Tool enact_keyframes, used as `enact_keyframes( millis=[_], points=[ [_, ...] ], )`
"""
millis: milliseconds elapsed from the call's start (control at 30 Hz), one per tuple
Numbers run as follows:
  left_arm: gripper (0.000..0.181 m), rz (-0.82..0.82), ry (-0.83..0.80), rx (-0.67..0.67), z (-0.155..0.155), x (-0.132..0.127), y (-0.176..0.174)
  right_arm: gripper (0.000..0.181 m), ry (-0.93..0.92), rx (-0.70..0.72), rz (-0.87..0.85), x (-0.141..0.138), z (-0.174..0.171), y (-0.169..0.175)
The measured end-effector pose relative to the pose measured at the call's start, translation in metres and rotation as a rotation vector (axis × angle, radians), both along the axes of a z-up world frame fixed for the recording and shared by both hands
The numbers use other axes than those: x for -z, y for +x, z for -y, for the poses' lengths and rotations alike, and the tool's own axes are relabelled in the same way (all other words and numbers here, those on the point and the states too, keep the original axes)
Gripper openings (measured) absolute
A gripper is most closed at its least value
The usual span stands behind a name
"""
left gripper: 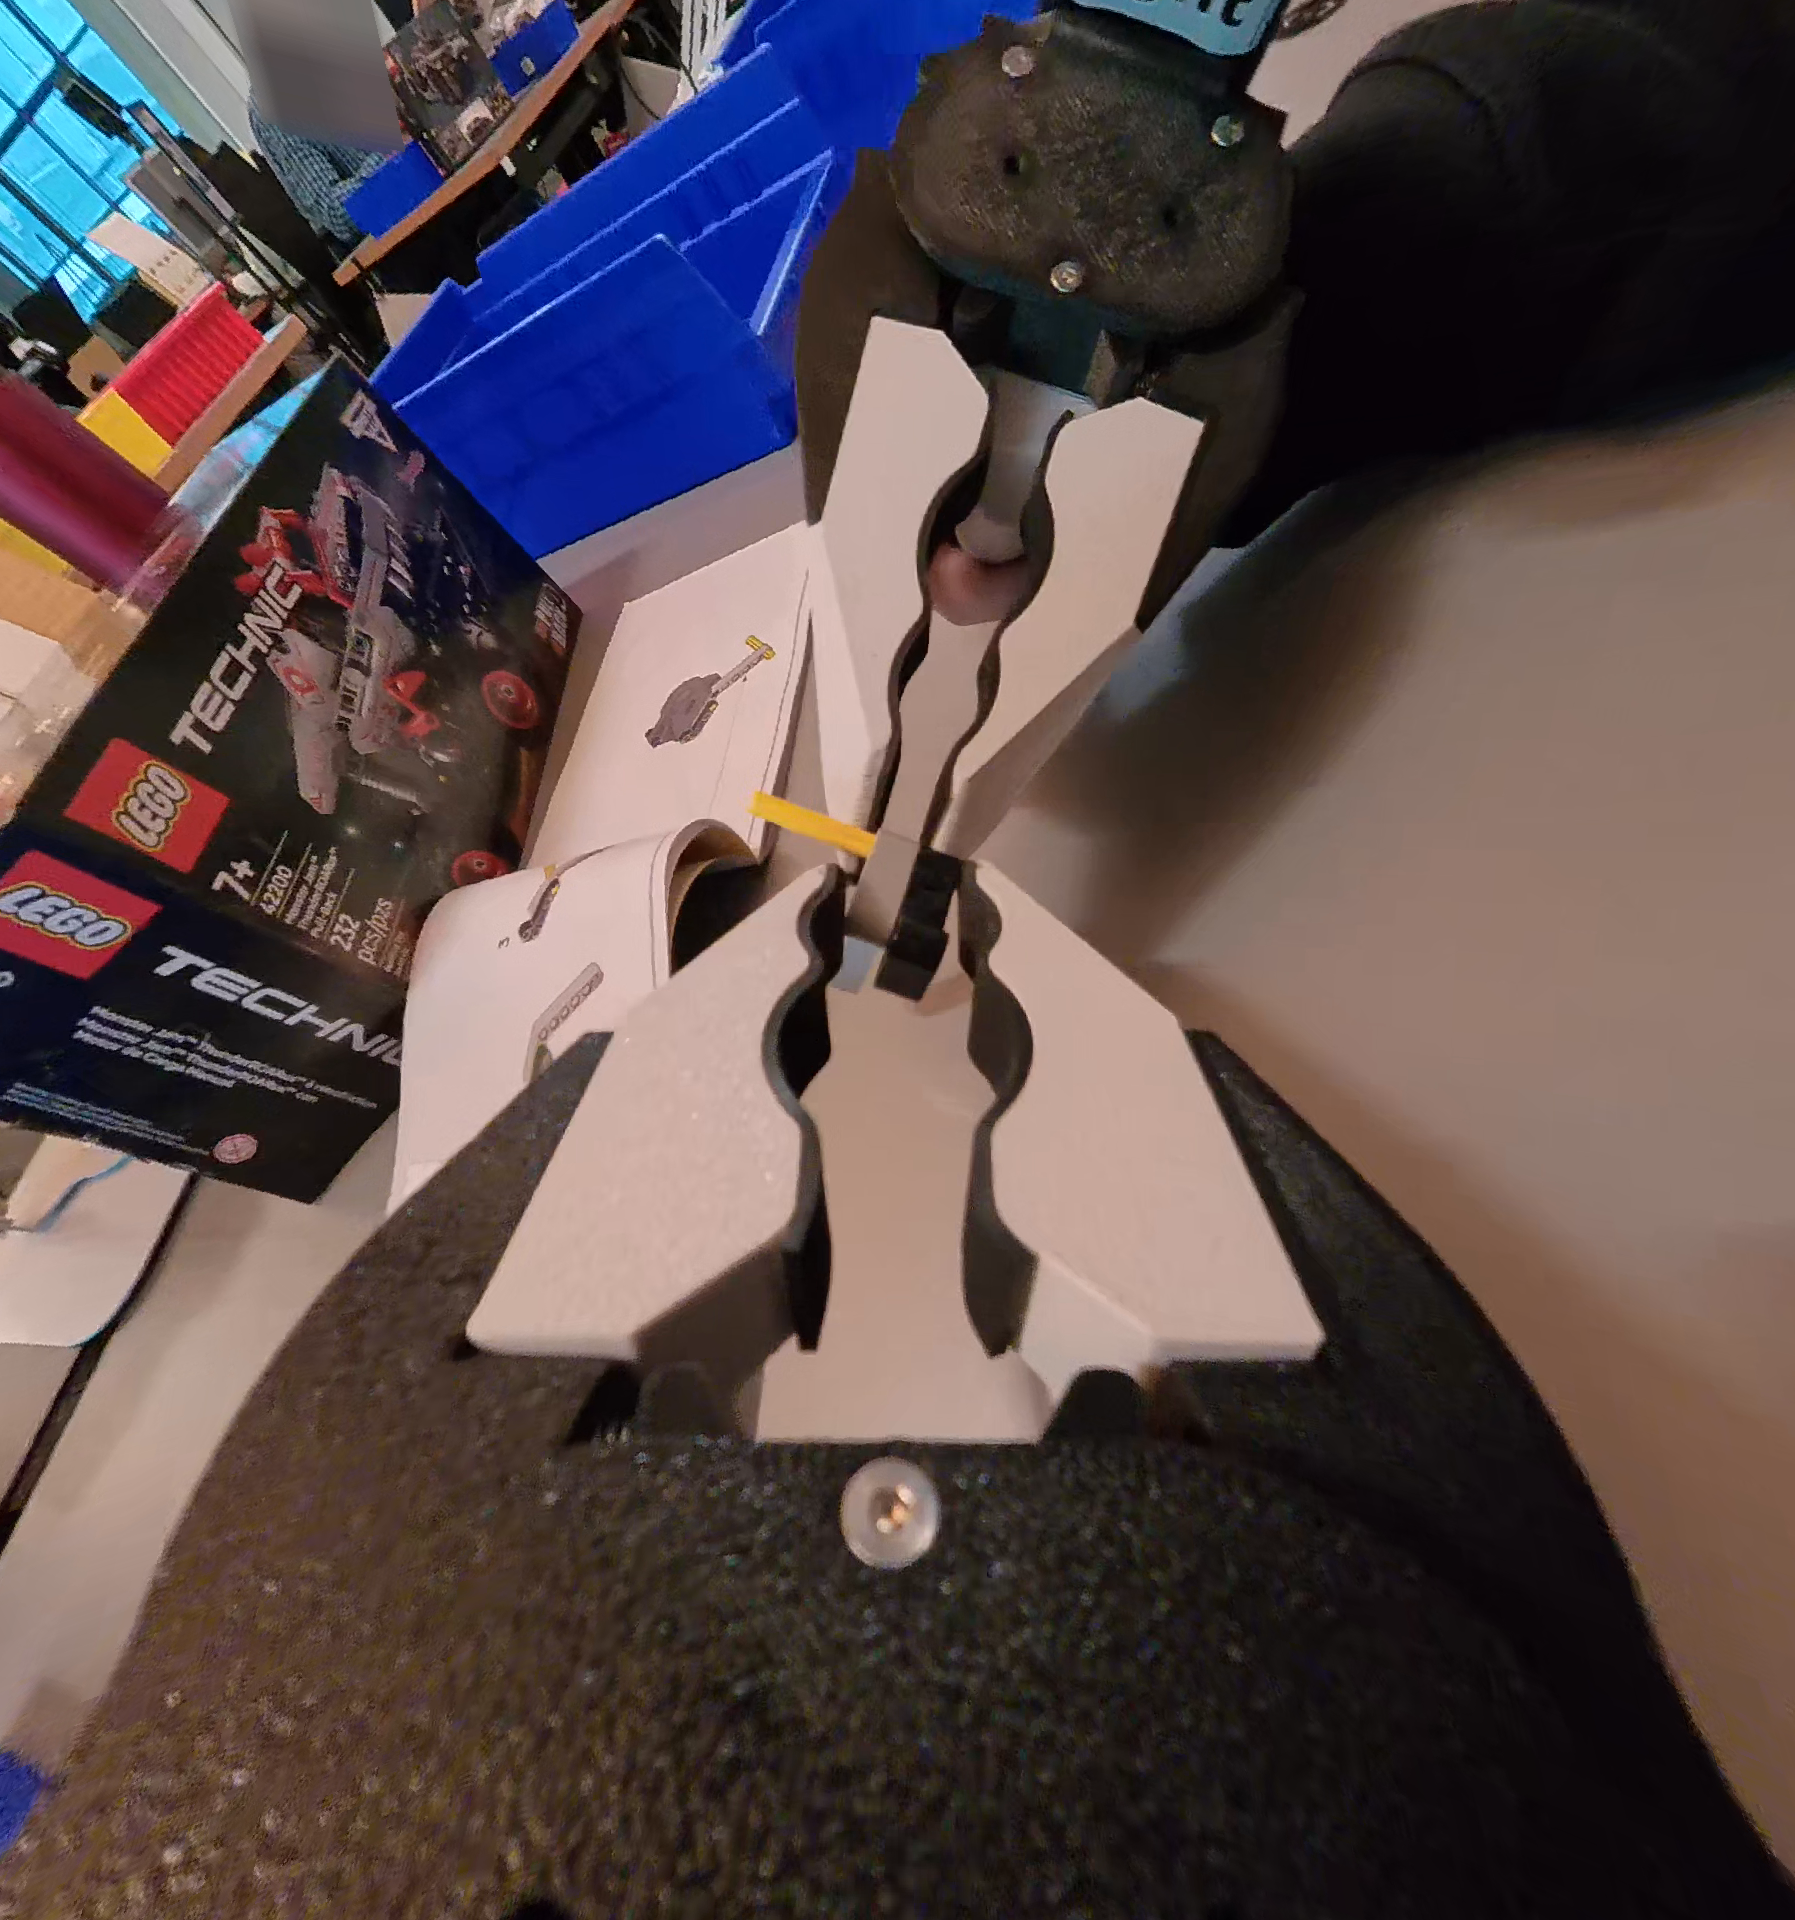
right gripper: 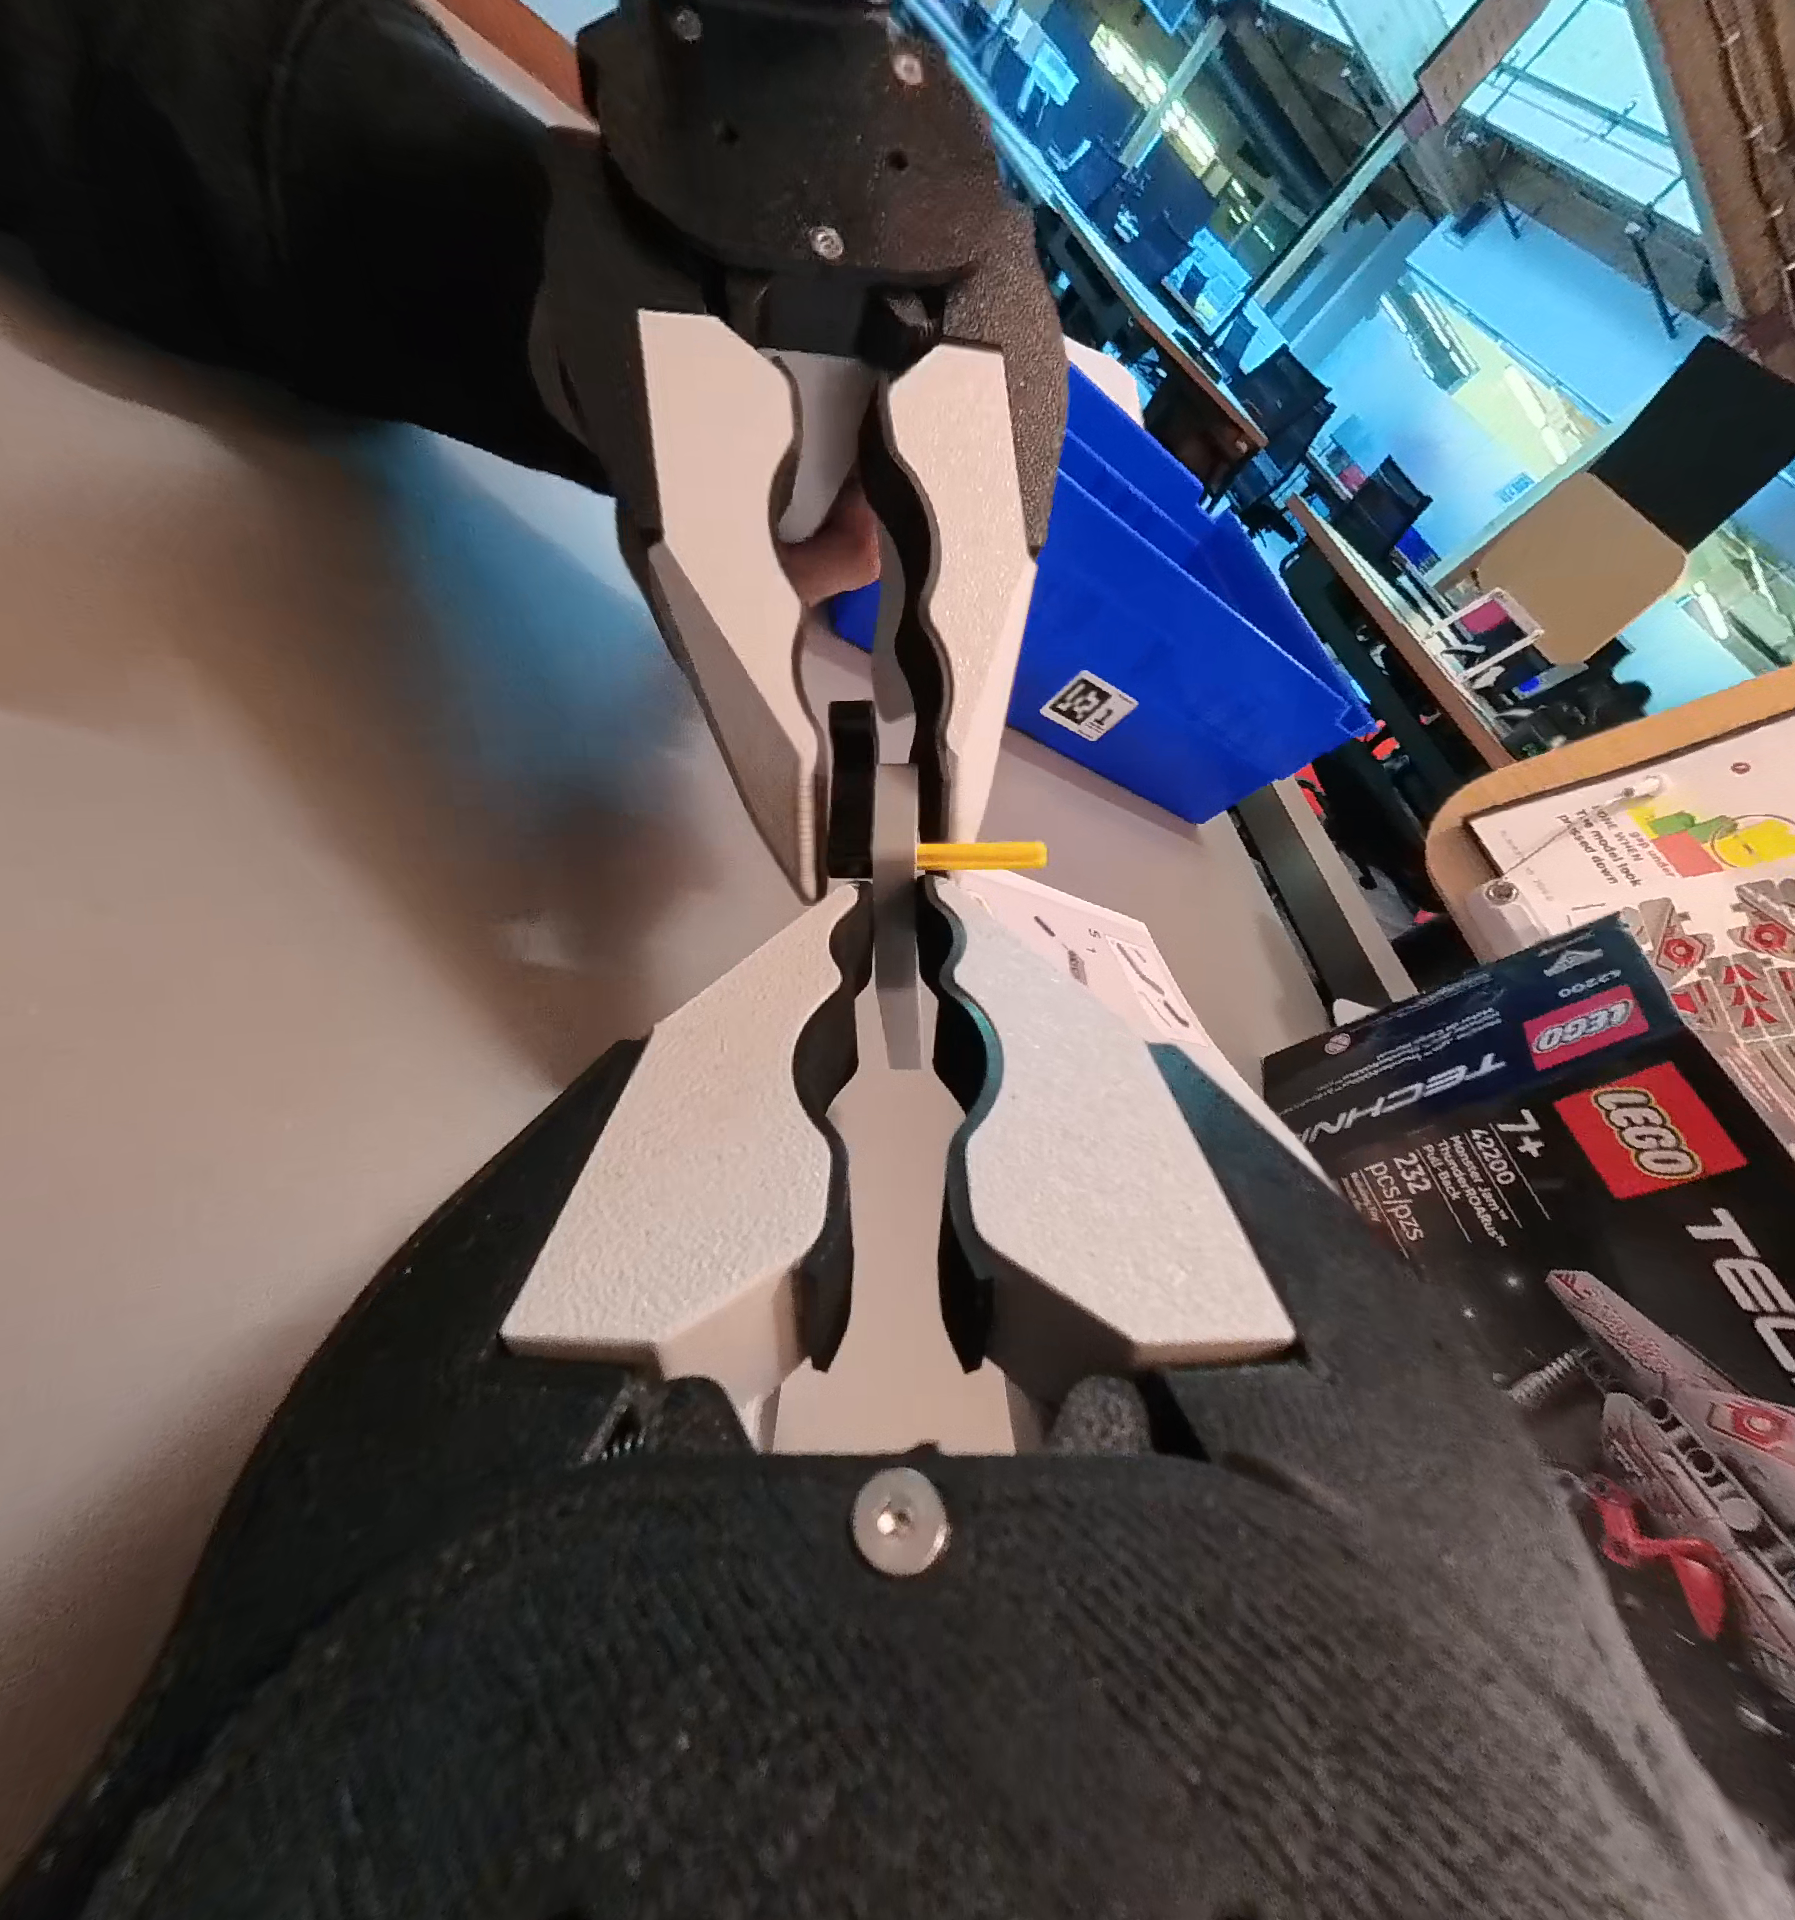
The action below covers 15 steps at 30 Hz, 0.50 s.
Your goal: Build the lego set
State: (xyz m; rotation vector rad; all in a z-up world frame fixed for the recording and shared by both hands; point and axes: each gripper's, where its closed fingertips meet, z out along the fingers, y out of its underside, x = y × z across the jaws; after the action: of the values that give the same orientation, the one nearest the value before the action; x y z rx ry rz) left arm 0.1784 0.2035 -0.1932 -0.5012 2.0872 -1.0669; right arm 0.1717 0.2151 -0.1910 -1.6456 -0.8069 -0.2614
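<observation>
Thin yellow plastic axle (left gripper: pixel 810 831) horizontal, projecting sideways from flat grey plastic piece (left gripper: pixel 869 902). Black toothed plastic piece (left gripper: pixel 919 914) pressed against grey piece's opposite face, partly hidden. Left tongs (left gripper: pixel 898 920) clamped on black toothed plastic piece; right tongs (right gripper: pixel 891 914) clamped on flat grey plastic piece (right gripper: pixel 898 987), tip to tip, above tabletop (left gripper: pixel 1495 831).

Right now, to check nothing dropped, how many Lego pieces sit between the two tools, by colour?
Gray piece: 1
Black piece: 1
Yellow pin: 1
Total: 3
</observation>
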Motion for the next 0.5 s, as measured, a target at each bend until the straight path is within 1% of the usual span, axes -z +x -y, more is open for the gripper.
enact_keyframes(
  millis=[33, 233, 367, 500],
  points=[
    [0.019, 0.000, -0.004, -0.002, -0.0005, -0.0007, 0.0000, 0.006, 0.004, 0.009, 0.005, -0.0010, -0.0007, 0.0005],
    [0.019, 0.010, -0.003, 0.005, 0.0005, 0.0005, 0.0006, 0.006, -0.019, -0.009, -0.050, 0.0010, 0.0005, 0.0003],
    [0.021, 0.021, -0.009, 0.020, 0.0034, 0.0039, 0.0007, 0.006, -0.074, -0.025, -0.188, 0.0010, 0.0019, 0.0016],
    [0.024, 0.013, -0.062, 0.034, 0.0061, 0.0002, -0.0002, 0.006, -0.121, -0.058, -0.331, -0.0008, 0.0039, -0.0008]
  ],
)
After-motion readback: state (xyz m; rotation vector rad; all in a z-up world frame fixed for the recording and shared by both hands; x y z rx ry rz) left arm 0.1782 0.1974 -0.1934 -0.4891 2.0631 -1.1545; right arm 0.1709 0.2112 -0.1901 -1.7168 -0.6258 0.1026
